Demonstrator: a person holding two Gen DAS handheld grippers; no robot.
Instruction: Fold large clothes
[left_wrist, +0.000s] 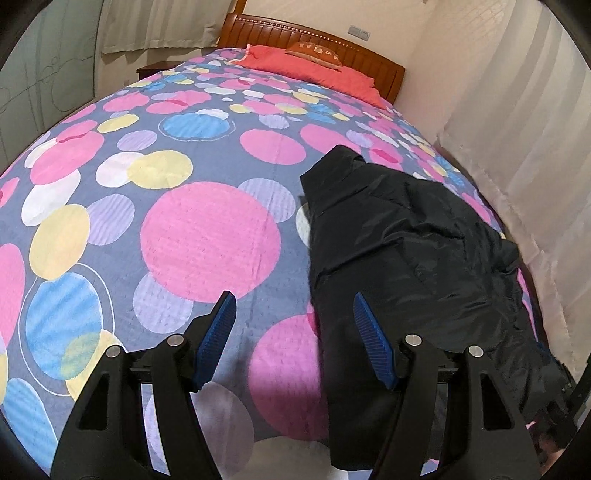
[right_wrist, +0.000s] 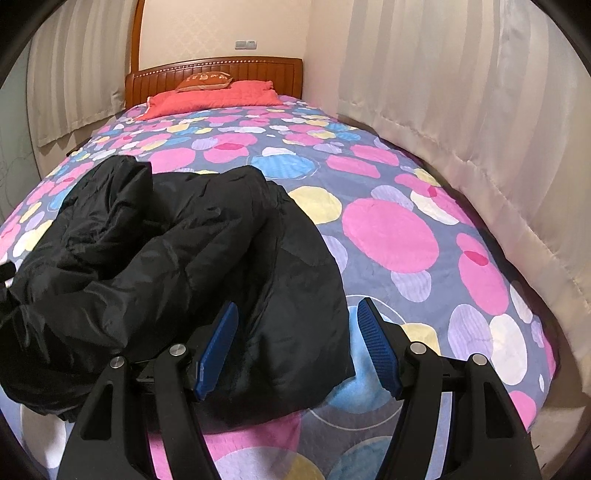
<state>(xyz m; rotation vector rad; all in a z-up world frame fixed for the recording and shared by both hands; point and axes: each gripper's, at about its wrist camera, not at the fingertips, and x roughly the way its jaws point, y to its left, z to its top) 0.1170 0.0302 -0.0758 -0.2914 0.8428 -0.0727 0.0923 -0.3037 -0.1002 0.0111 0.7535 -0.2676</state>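
A: Where's the garment?

B: A black padded jacket (right_wrist: 177, 266) lies crumpled on the bedspread (left_wrist: 147, 192), the one with pink, blue and yellow circles. In the left wrist view it fills the right half of the frame; in the right wrist view it fills the left and centre.

A: And the left gripper (left_wrist: 294, 306)?

B: Its blue pads stand apart and nothing is clamped. The jacket's left edge runs up through the gap between them, lower centre, but whether the fabric touches the right-hand pad I can't tell.

A: The right gripper (right_wrist: 297, 313)?

B: Also spread apart and not clamped. The jacket's lower right corner lies beneath the gap at lower centre, with the bedspread showing past it on the right.

A: Anything else in view?

B: At the top of both frames, a red pillow (right_wrist: 221, 96) with an orange cushion (right_wrist: 205, 82) on it, against a wooden headboard (right_wrist: 258, 72). Pale curtains (right_wrist: 461, 122) hang down the right side.
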